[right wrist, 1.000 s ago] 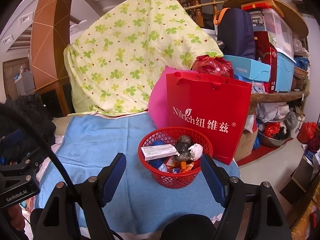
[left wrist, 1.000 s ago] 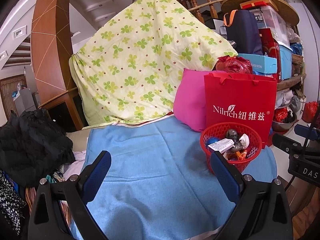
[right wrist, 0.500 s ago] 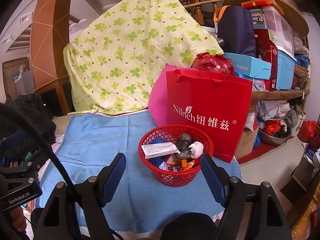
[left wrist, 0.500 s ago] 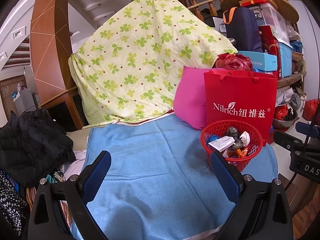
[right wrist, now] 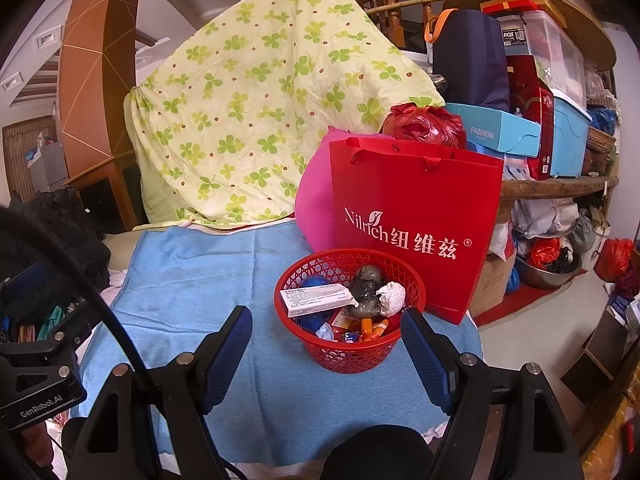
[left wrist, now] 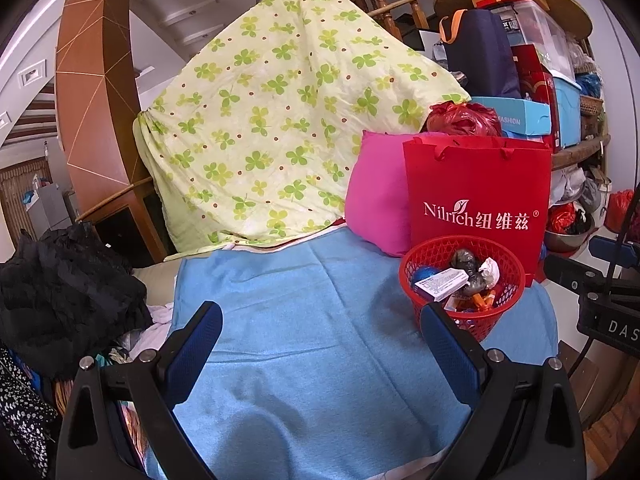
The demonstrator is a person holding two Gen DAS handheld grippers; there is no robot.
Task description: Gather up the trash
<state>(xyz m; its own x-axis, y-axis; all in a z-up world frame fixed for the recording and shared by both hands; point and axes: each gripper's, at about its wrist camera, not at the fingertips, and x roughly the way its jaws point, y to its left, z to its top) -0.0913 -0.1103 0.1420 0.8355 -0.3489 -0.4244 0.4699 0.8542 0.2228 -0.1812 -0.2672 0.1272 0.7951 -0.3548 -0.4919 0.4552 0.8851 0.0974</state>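
A red mesh basket [right wrist: 348, 320] of trash stands on a blue cloth [right wrist: 200, 280] spread over a bench whose own surface is wholly covered. The basket sits near the cloth's far right part, just in front of a red paper bag [right wrist: 416, 224] printed "Nilrich". On top of the heap lie a white carton [right wrist: 316, 299], a grey-black crumpled wad [right wrist: 366, 290] and a balled white tissue [right wrist: 392, 298]; a blue item and orange wrappers beneath are half buried and cannot be identified, and the carton's print is too small to read.

The right gripper [right wrist: 326, 354] hangs with its blue-padded jaws wide apart and nothing between the pads, the basket beyond them. The left gripper [left wrist: 320, 344] is likewise spread and empty over bare cloth, the basket [left wrist: 464, 280] past its right finger, which hides part of the basket's near side.

A pink cushion [right wrist: 316, 200] is largely hidden behind the bag, and a knotted red plastic bag [right wrist: 424, 124] peeks over its top. A clover-print quilt [right wrist: 260, 100] drapes whatever stands behind. The dark pile of clothing [left wrist: 68, 292] at left is cut off by the frame edge.
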